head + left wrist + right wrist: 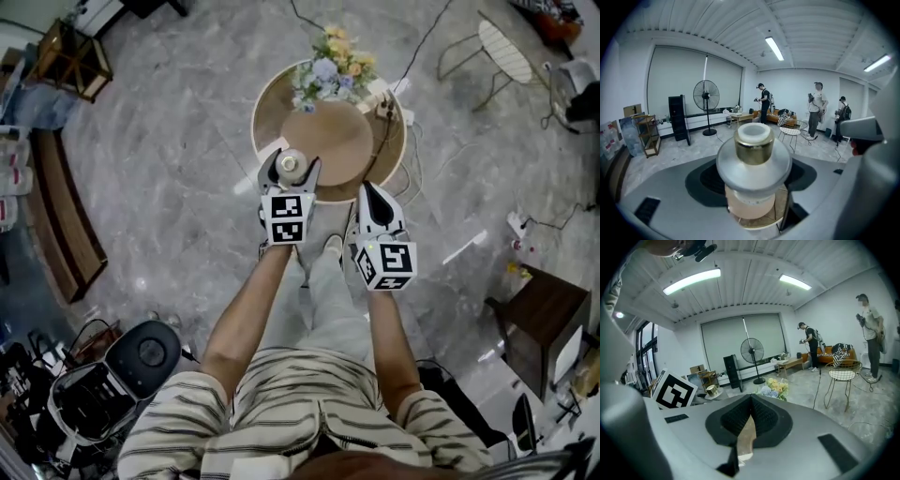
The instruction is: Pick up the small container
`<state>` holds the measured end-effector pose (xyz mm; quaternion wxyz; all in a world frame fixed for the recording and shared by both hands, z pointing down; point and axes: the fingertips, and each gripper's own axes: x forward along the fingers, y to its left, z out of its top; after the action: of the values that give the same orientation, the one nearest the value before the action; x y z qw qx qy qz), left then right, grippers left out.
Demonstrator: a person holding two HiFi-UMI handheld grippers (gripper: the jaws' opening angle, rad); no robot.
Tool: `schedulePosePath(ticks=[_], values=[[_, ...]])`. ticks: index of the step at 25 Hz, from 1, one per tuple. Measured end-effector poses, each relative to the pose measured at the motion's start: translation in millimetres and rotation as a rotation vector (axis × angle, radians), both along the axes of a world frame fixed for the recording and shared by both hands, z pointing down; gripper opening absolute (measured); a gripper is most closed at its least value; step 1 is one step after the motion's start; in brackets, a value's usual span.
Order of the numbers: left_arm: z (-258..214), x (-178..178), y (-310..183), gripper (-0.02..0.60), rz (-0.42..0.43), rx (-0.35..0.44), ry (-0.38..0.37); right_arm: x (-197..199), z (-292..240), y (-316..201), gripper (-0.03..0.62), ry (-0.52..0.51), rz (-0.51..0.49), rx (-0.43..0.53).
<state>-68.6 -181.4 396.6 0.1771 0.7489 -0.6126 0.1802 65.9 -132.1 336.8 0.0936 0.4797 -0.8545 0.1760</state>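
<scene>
The small container [290, 165] has a gold collar, a white cap, a wide silvery disc and a peach body. It stands upright between the jaws of my left gripper [289, 171], over the near-left edge of the round wooden table [397, 150]. In the left gripper view the container [753, 159] fills the gap, with the dark pads [701, 180] against its disc, so my left gripper [753, 187] is shut on it. My right gripper [369, 193] hovers at the table's near edge, shut and empty; its jaws meet in the right gripper view [751, 414]. The container [711, 390] shows there too.
A bunch of flowers [330, 70] lies at the table's far side, with a cable [386, 112] running off to the right. A white wire chair [502, 47] stands at the back right and a dark bench [61, 220] at the left. Several people [818, 110] stand across the room.
</scene>
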Motion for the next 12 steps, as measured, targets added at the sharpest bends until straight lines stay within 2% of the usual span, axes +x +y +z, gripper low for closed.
schedulePosePath(ticks=[12], values=[[-91.4, 16.3, 29.6, 0.328, 0.040, 0.049, 0.029, 3.0, -65.9, 11.9, 0.008, -0.012, -0.015, 0.035]])
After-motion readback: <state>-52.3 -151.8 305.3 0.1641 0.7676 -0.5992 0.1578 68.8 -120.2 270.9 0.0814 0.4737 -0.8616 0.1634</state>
